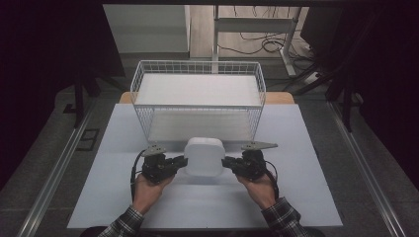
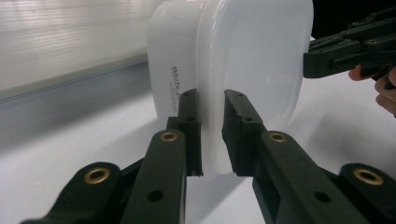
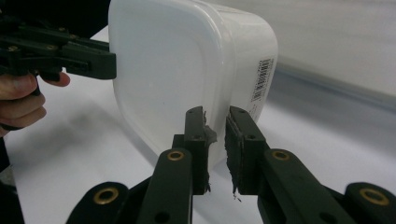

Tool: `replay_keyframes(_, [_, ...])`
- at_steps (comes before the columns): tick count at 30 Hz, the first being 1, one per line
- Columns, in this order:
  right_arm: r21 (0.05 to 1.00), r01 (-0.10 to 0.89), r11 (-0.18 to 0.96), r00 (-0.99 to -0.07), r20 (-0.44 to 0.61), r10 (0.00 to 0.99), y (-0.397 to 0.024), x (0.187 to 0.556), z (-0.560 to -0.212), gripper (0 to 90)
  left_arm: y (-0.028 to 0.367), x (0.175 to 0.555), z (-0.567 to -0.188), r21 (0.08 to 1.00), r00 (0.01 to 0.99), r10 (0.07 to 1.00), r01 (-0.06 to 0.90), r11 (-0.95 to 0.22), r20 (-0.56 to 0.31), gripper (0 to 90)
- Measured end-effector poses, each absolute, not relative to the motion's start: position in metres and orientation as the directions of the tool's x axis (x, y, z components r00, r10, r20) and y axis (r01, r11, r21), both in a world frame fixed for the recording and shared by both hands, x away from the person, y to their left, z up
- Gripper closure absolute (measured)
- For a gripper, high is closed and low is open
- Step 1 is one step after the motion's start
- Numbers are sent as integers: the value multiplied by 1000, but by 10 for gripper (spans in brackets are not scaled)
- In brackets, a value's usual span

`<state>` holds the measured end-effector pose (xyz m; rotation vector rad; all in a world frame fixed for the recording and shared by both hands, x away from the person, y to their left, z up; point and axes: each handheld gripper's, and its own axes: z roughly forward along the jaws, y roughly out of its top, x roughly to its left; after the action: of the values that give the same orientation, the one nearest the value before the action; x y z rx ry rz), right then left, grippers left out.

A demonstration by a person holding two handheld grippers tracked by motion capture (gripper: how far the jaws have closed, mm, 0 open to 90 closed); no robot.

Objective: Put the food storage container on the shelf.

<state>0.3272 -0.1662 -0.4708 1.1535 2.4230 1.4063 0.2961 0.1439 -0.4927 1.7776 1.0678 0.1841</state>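
pale table (image 1: 296,197), wire basket (image 1: 197,94) behind; left gripper (image 1: 184,162), right gripper (image 1: 225,163) clamped on white container (image 1: 203,156) rim, seemingly lifted.

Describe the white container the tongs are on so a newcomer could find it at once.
Start at the white wire basket at the table's far side. Just in front of its near wall, a white container with rounded corners sits between the left tongs and right tongs, each clamped on its rim. It is the solid, smooth thing there; the basket is open mesh.
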Motion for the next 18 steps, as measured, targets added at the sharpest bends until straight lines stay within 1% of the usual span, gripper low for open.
replay_keyframes(10, [806,527,271,-701,231,675,-160,344,-463,778,145,315,-488,813,586,739,575,-89,-333,782])
replay_keyframes(15, [819,514,257,-696,223,682,-153,364,-456,774,150,330,-479,820,574,752,567,-80,-323,783])
replay_keyframes(17, [818,514,258,-695,221,684,-152,367,-455,772,152,336,-477,823,570,759,563,-80,-316,783])
replay_keyframes(18, [819,510,262,-693,211,689,-147,375,-454,770,153,342,-476,821,563,764,566,-79,-315,783])
